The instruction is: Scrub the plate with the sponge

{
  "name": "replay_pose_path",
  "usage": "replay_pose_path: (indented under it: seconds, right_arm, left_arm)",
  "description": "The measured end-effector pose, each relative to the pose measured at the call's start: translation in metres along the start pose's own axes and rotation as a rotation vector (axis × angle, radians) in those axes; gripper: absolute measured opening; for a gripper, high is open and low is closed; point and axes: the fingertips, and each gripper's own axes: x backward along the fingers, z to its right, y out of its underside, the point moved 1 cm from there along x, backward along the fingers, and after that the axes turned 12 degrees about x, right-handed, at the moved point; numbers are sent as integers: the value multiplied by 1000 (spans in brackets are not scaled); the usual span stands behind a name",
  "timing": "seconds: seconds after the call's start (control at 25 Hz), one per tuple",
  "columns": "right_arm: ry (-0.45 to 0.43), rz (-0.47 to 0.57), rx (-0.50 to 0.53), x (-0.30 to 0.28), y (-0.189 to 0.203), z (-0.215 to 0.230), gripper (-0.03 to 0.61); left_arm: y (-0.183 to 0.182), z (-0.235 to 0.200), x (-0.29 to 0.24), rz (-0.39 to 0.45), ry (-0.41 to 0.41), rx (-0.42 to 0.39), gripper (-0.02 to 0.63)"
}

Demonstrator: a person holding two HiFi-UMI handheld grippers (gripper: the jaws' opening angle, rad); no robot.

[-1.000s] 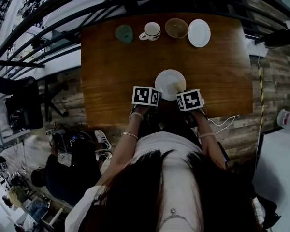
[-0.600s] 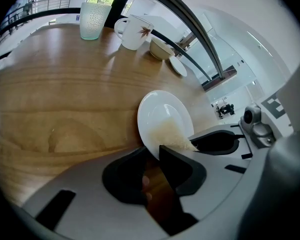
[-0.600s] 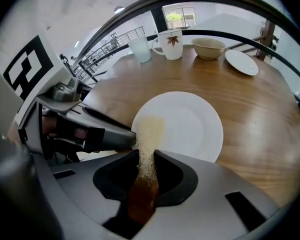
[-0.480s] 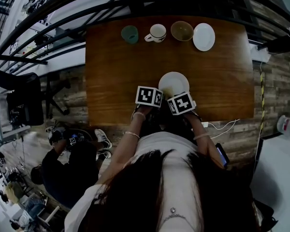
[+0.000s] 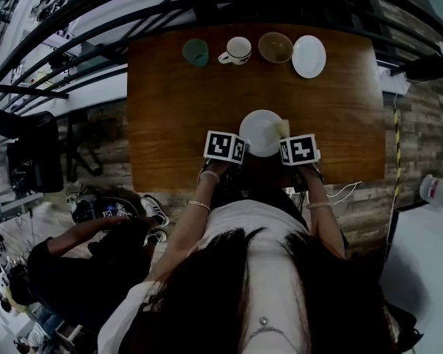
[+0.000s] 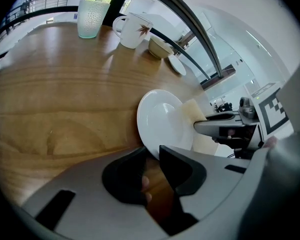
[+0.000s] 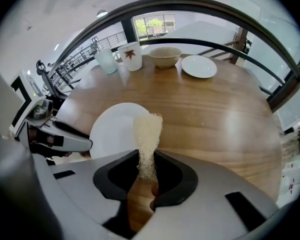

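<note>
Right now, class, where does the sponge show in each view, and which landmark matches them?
Head view: sponge at the near plate's right edge.
Left gripper view: right of centre, against the plate's right side.
Right gripper view: centre, upright between the right gripper's jaws.
Shared landmark: the leaf-printed mug at the table's far edge.

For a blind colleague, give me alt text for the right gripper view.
The right gripper pinches a pale sponge upright over a white plate on a wooden table. The left gripper meets the plate's left edge; a glass, mug, bowl and saucer stand beyond.
</note>
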Motion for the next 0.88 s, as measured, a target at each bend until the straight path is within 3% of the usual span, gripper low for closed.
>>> replay_pose_path:
  seconds: [0.16, 0.4, 0.72, 0.88]
  right_arm:
    - [1, 2, -20, 1, -1, 5, 101]
    - [-1, -9, 77, -11, -8, -20, 101]
    - [-166, -2, 154, -25, -21, -81, 101]
    - [-192, 6, 223, -25, -27, -98, 98]
  left_arm:
    - [1, 0, 0, -7, 7, 6, 91]
    - [0, 0, 0, -12, 11, 7, 91]
    - [2, -1, 0, -16, 13, 4, 91]
    - [0, -2, 2, -18, 11, 1, 90]
